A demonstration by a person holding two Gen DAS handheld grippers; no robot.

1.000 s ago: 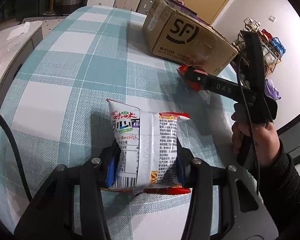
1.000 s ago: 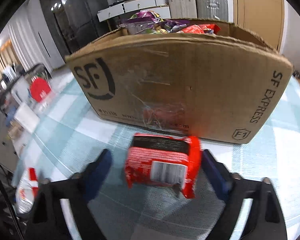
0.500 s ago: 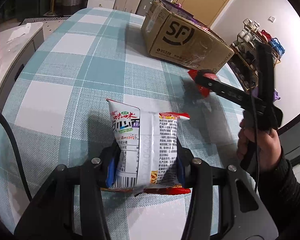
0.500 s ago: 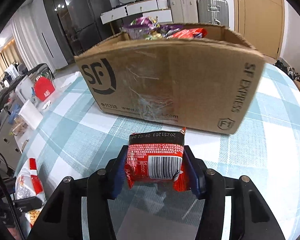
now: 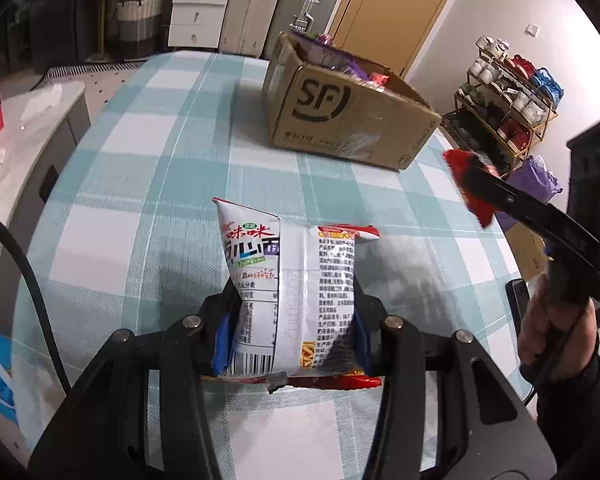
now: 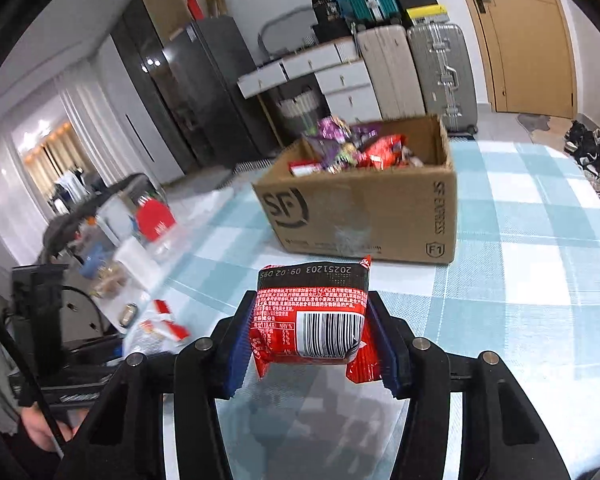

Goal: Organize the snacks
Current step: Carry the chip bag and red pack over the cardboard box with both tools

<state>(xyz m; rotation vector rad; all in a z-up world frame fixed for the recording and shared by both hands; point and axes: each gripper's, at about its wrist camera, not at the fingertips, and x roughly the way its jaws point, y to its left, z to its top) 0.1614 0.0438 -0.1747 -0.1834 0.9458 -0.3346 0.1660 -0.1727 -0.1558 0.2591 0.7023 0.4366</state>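
Note:
My left gripper (image 5: 290,334) is shut on a white snack bag (image 5: 296,292) with red ends, held just above the checked tablecloth (image 5: 148,200). My right gripper (image 6: 314,346) is shut on a small red snack packet (image 6: 312,314) with a barcode, lifted above the table. In the left wrist view that packet (image 5: 466,184) shows at the right, in the other gripper held by a hand (image 5: 552,340). The open SF cardboard box (image 6: 364,216) (image 5: 348,120) stands farther back on the table, with several snack packs inside.
A side counter (image 6: 120,256) with clutter runs along the table's left. Drawers and suitcases (image 6: 420,68) stand by the far wall, and a shoe rack (image 5: 504,100) sits right of the box. Bare tablecloth lies between the grippers and the box.
My right gripper closed on the red packet, lifted it off the table and drew back from the box. The left gripper rose slightly with the white bag still gripped.

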